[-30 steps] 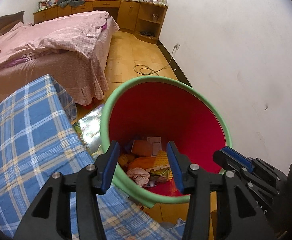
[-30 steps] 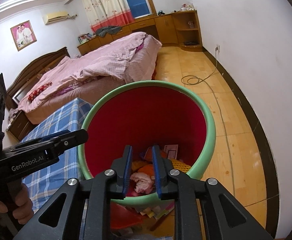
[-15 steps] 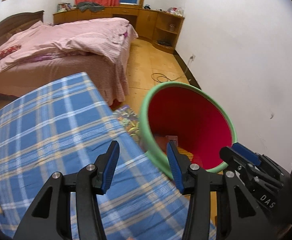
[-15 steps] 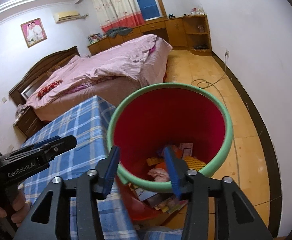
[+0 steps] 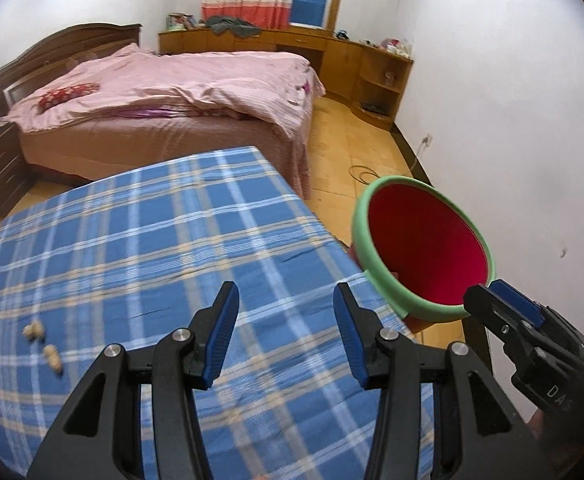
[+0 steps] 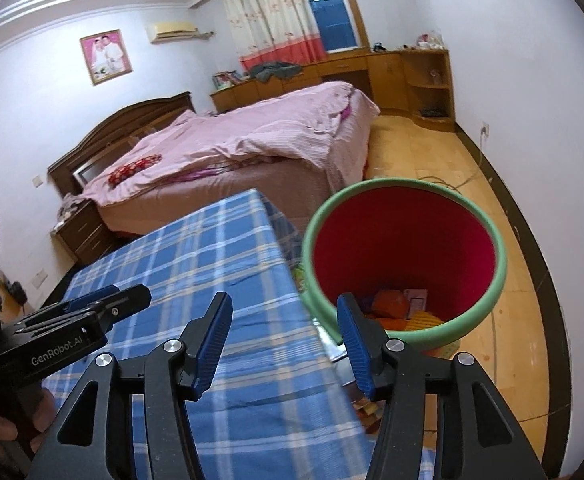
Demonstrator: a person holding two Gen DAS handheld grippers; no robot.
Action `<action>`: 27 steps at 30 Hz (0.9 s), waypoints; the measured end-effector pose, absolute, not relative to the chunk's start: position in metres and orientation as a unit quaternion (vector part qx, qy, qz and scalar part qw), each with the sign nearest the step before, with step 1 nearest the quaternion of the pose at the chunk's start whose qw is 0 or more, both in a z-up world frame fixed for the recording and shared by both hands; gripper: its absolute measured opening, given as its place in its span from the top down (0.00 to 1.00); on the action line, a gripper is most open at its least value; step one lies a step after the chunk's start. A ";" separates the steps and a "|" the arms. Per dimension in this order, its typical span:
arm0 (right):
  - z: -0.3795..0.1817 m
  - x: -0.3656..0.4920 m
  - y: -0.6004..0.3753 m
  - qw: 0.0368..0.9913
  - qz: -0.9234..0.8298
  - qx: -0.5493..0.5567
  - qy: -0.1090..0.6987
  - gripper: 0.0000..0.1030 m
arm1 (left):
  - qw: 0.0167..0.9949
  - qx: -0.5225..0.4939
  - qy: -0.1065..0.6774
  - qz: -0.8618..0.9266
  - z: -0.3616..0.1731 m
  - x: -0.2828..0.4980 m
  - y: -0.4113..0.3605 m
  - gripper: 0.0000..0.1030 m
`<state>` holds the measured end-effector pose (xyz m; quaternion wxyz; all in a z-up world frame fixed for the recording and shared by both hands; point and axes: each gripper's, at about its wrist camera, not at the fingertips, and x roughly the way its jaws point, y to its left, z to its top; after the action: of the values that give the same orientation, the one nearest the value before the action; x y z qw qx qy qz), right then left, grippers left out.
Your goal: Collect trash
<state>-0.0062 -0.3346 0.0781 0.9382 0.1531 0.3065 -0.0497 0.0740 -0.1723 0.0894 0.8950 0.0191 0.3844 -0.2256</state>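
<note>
The blue plaid tablecloth (image 5: 140, 248) fills the lower half of the left wrist view, and the red bin with a green rim (image 6: 406, 256) stands on the floor just off the table's edge, at about three o'clock from the table centre in that view. Inside the bin, at the six o'clock end of its floor, lie orange and yellow wrappers and a pale card (image 6: 406, 306). The left gripper (image 5: 284, 332) hangs over the cloth with its jaws apart and nothing between them. The right gripper (image 6: 284, 340) is near the table corner beside the bin; its jaws are opening and they too are bare. The smallest things are the trash left to collect: a few pale, peanut-like scraps (image 5: 44, 344) on the cloth at about nine o'clock from the left gripper, well apart from it. The risk lies there, I judge: the scraps are small and rounded, so wide pads could roll them or nudge them over the nearby edge, or pinch the loose cloth and drag it.
</note>
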 end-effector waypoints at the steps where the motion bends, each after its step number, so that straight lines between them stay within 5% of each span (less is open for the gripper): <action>1: 0.079 -0.008 -0.328 0.939 -0.046 0.150 0.305 0.46 | 0.898 0.017 0.381 -0.220 0.091 0.071 -0.166 0.52; 27: 0.050 -0.028 -0.265 0.950 -0.029 0.104 0.294 0.45 | 0.933 0.013 0.350 -0.083 0.051 0.032 -0.085 0.52</action>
<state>-0.0282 -0.2653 0.0501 0.9498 0.1036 0.2939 -0.0292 0.0324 -0.0851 0.0514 0.9328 0.0135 0.3503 -0.0833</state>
